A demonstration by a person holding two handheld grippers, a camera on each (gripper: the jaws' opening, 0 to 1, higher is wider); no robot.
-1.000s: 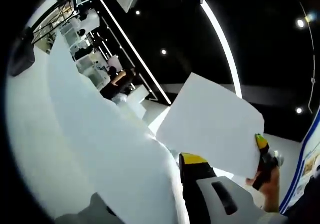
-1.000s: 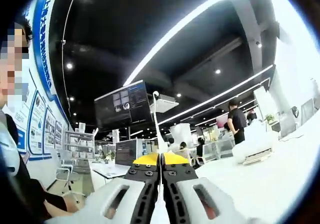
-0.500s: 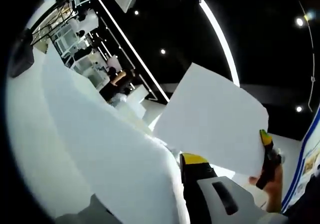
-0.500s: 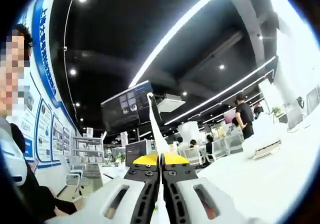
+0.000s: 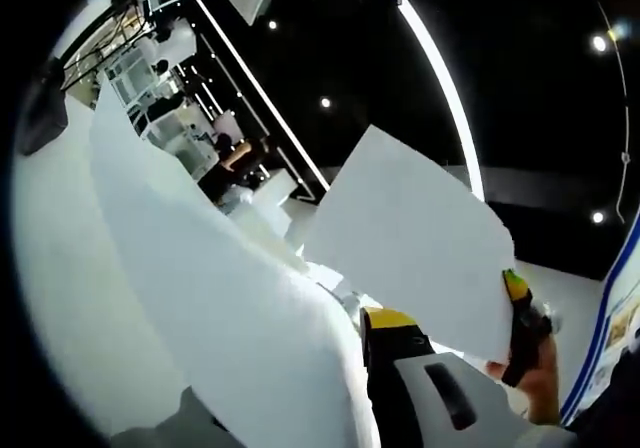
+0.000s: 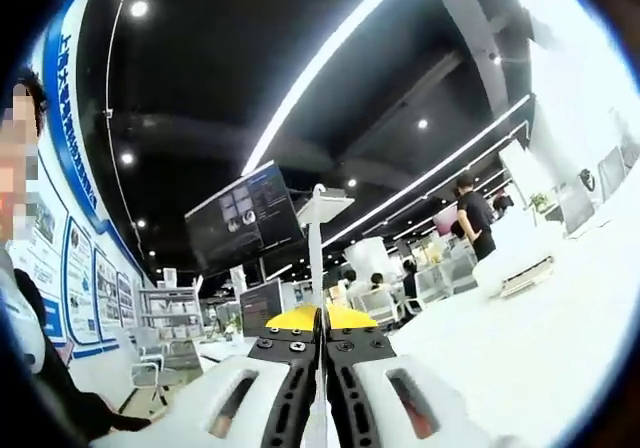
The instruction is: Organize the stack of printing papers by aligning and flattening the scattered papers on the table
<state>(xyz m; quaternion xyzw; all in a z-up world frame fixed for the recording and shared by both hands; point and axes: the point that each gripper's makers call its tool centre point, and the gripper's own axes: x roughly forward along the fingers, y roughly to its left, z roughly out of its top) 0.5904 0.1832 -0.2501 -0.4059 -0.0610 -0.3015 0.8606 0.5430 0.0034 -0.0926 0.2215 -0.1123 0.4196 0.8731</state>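
The papers [image 5: 410, 238] are held aloft, clear of the table [image 6: 540, 338]. The right gripper [image 6: 321, 320] is clamped on one edge, the left gripper [image 5: 375, 333] likewise. Sheets are judged light, floppy, slippery; edge grips suit.

Black ceiling [image 6: 250, 58] with long light strip [image 6: 330, 58] crossing it. Dark wall monitor [image 6: 243, 218] below strip; blue poster wall [image 6: 70, 218] left of monitor; standing person in dark top [image 6: 470, 213] right of monitor, by white desks [image 6: 520, 268]
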